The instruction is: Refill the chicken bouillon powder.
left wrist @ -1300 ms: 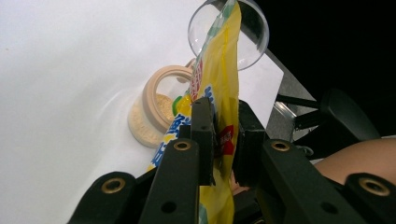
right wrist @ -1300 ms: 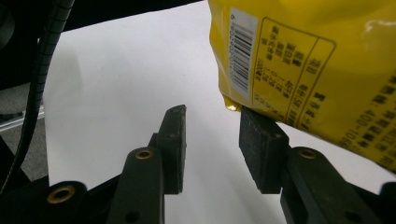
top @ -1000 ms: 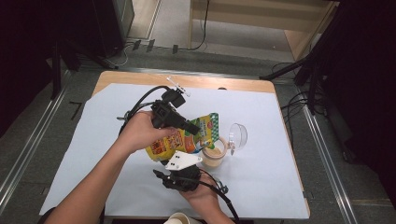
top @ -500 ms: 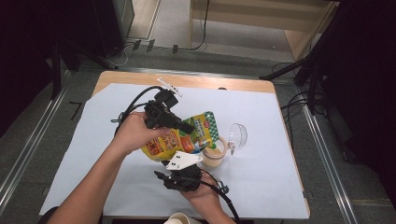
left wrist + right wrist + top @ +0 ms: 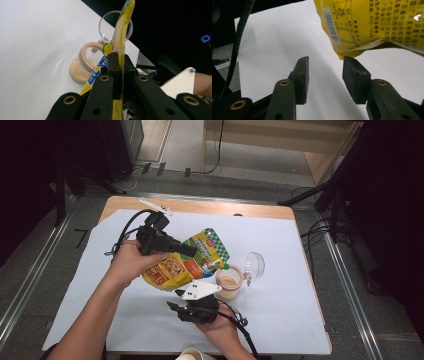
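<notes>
On the white sheet (image 5: 310,320) that covers the table, the left gripper (image 5: 192,251) is seen at the left of the high view, held in the left hand (image 5: 127,262), with its jaws clamped tight on the edge of a yellow pouch (image 5: 172,270). In the left gripper view the pouch (image 5: 120,42) is pinched edge-on between the two black jaws and rises above them. The pouch is held tilted over the sheet, its green upper end (image 5: 210,245) pointing toward a small jar (image 5: 229,282) of pale powder just to the right of it. Beside the jar, further right, a clear lid (image 5: 255,265) is lying on the sheet. Below the pouch, near the front edge of the table, the right gripper (image 5: 172,306) is held in the right hand (image 5: 217,325); its jaws are parted and have just been opening, with nothing between them. In the right gripper view (image 5: 324,75) the bottom corner of the pouch (image 5: 372,25) is seen just above the tip of one jaw.
</notes>
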`<state>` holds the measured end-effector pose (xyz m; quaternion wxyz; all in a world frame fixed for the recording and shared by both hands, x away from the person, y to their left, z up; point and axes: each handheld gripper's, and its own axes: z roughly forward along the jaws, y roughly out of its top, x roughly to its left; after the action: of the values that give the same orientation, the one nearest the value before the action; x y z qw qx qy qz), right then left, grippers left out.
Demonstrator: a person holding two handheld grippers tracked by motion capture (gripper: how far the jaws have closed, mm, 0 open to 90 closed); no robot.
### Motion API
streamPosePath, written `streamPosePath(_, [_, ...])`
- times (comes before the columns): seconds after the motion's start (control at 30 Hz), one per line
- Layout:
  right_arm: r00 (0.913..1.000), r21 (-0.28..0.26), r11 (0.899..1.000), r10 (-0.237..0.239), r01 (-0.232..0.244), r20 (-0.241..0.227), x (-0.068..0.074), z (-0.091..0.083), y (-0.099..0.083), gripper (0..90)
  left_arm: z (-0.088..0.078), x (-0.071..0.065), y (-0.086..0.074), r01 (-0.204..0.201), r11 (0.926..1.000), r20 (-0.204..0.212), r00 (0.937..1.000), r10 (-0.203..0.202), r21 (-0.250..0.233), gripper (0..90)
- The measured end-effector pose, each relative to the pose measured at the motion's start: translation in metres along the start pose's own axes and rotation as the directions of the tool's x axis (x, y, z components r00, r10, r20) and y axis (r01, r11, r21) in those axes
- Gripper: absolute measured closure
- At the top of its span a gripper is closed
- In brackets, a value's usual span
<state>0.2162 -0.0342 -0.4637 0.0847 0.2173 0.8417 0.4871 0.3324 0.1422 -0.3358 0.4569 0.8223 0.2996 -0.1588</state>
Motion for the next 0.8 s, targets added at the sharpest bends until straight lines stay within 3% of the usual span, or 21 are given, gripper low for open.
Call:
streamPosePath(0.2, [1.0,-0.007,1.0,0.004,-0.004,0.009,-0.003,-0.004,0.001,57.8,-0.013,0.009,-0.005,0.013,0.9975,-0.012,0.9998,-0.014,-0.069,90.0])
streamPosePath(0.47, [0.9995,-0.012,0.999,0.031,-0.031,0.01,-0.01,-0.009,0.003,54.5,-0.028,0.024,-0.013,0.024,0.9914,-0.073,0.9967,-0.034,-0.128,89.9])
streamPosePath(0.8, [0.999,0.004,0.999,0.046,-0.046,-0.001,-0.013,-0.011,0.004,53.1,-0.035,0.053,-0.023,0.074,0.9769,-0.101,0.9903,-0.096,-0.2,90.0])
